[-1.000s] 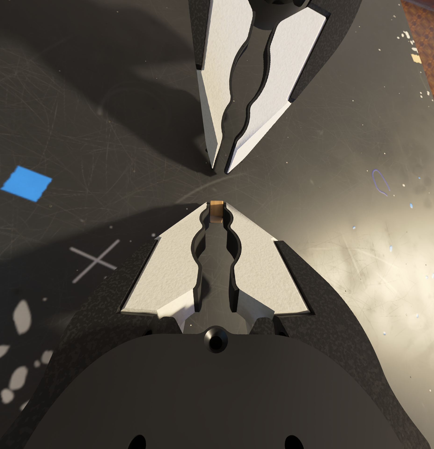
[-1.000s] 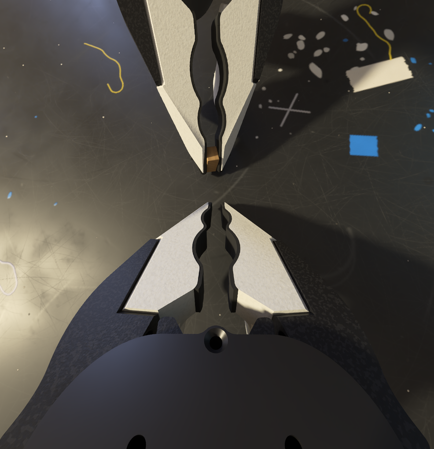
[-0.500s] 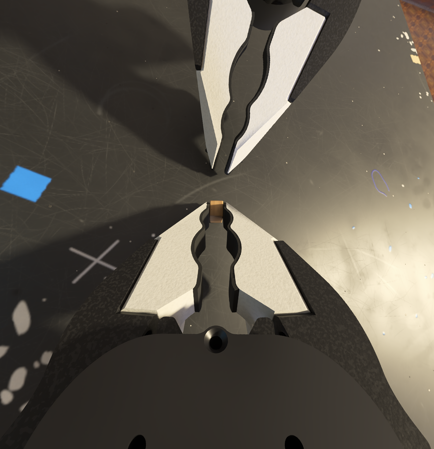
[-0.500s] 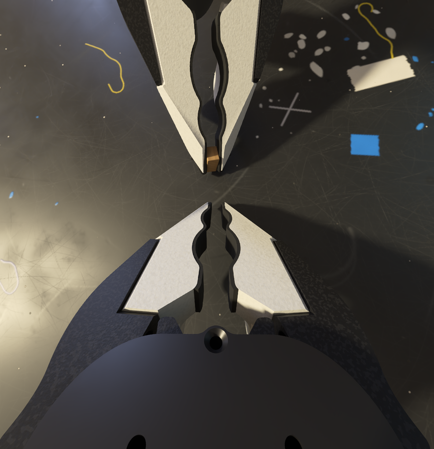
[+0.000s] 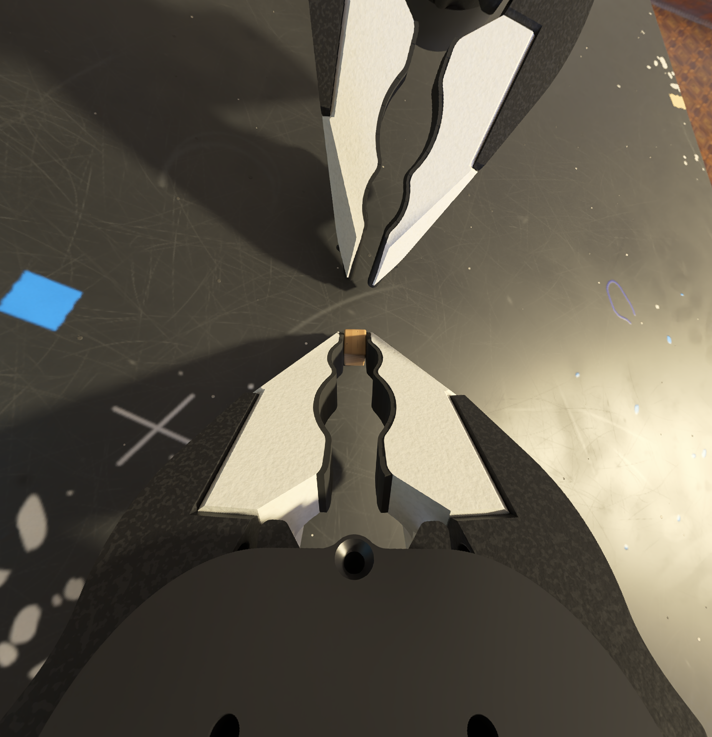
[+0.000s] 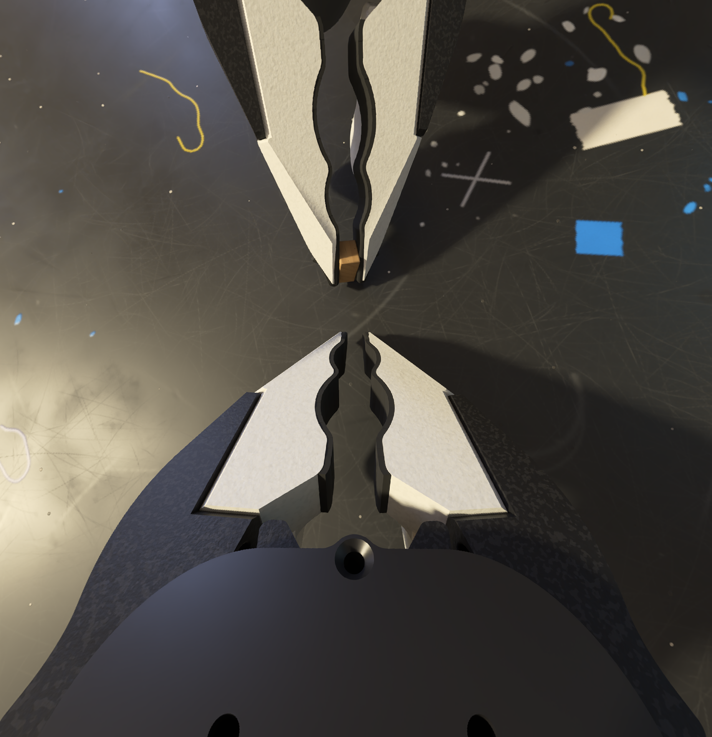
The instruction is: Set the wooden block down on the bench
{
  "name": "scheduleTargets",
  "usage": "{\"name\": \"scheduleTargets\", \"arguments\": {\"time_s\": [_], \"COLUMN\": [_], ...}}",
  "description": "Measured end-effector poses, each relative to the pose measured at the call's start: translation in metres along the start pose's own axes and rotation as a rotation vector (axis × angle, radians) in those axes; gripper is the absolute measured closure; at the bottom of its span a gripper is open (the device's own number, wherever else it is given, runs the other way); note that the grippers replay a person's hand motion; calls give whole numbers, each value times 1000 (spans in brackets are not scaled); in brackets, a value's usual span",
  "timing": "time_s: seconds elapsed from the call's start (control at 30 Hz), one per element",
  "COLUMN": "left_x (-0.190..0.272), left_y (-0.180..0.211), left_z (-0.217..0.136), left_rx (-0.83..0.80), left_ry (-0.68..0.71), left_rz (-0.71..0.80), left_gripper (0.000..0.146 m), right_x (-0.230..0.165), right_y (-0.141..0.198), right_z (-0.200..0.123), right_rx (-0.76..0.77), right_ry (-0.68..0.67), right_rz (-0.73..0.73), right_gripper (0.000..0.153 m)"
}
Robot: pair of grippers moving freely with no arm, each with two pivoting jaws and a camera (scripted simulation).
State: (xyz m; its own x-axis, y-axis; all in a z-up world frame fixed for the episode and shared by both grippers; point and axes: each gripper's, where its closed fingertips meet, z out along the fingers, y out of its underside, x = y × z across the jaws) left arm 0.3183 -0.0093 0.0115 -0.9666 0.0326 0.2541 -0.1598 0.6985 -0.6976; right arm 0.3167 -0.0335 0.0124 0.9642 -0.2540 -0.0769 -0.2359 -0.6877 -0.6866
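A small wooden block sits between the fingertips of my left gripper, which is shut on it. In the right wrist view the block is at the tip of the left gripper, very close to the dark scratched bench; I cannot tell if it touches. My right gripper faces the left one tip to tip across a short gap. Its jaws stand a narrow gap apart with nothing between them. It also shows in the left wrist view.
On the bench lie a blue square patch, a chalk cross, a strip of pale tape, yellow string bits and grey paint spots. The bench edge runs at the far right of the left wrist view.
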Motion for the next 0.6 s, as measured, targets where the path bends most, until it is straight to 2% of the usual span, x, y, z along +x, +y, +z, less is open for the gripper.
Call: {"name": "scheduleTargets", "arguments": {"time_s": [0.6], "left_x": [0], "left_y": [0], "left_z": [0], "left_rx": [2], "left_ry": [7], "left_rz": [-15], "left_gripper": [137], "right_x": [1], "right_y": [0], "right_z": [1], "right_rx": [-6], "right_ry": [-3], "right_rz": [6], "right_gripper": [146]}}
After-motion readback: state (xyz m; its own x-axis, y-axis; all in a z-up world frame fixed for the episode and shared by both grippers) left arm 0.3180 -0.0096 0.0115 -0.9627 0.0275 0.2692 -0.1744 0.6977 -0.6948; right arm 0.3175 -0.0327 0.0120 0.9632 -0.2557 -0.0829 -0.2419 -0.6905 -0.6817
